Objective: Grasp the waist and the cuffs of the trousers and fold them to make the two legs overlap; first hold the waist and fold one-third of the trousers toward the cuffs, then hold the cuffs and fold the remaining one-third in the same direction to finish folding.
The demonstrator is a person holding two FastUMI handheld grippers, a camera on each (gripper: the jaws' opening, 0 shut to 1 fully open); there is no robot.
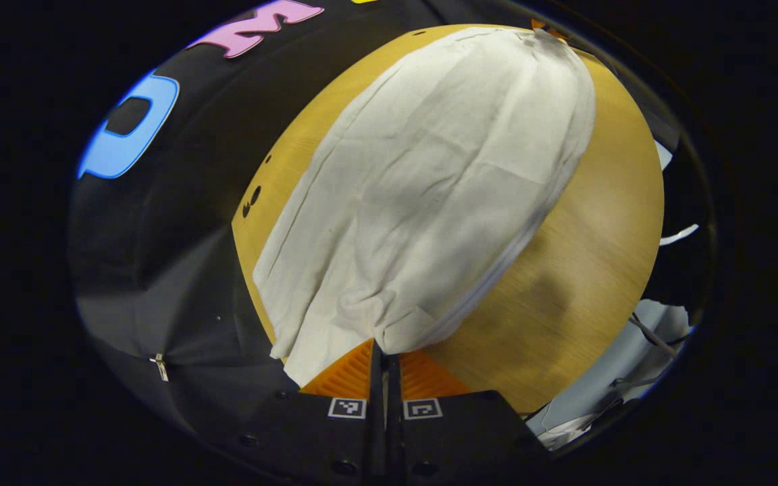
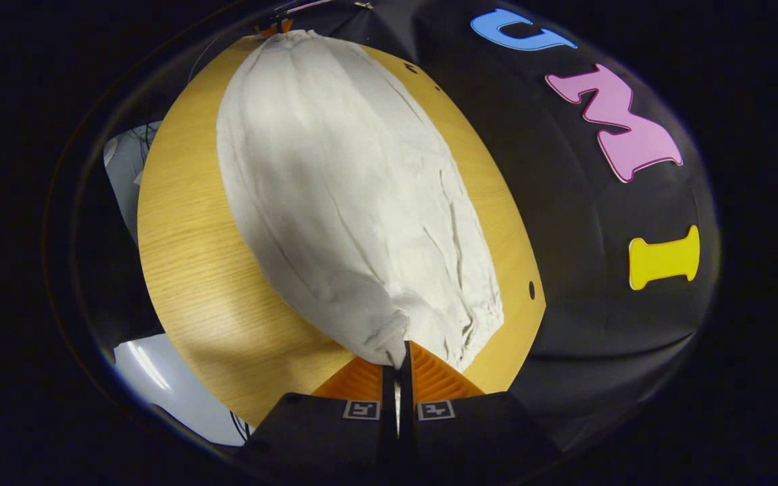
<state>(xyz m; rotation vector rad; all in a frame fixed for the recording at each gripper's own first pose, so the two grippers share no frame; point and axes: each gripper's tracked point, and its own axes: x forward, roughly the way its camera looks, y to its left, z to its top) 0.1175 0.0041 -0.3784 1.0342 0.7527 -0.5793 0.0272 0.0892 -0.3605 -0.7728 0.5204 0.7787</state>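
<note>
Left gripper view looks along the left hand-held gripper (image 1: 384, 351), whose two fingers are pressed together on an end corner of the off-white, wrinkled cloth trousers (image 1: 429, 182) — which end it is, waist or cuffs, I cannot tell from this side. The garment stretches away from the pinch across the light-brown wood-grain counter (image 1: 591, 270), long and narrow, the legs lying one over the other, with a doubled edge running along its right side. Its far end reaches the far edge of the counter, where a small bit of another gripper shows, too small to judge.

Right gripper view looks along the right hand-held gripper (image 2: 399, 354), its fingers likewise closed on a bunched fold of the trousers (image 2: 348, 189) at the near end. Beside the pinch, to the right, the fabric edge is gathered and puckered — it looks like an elastic waist. From there the cloth runs flat along the counter (image 2: 193, 270) to the far edge. The trousers lie nearer the black cloth wall (image 2: 598, 324) than the open side of the counter.
</note>
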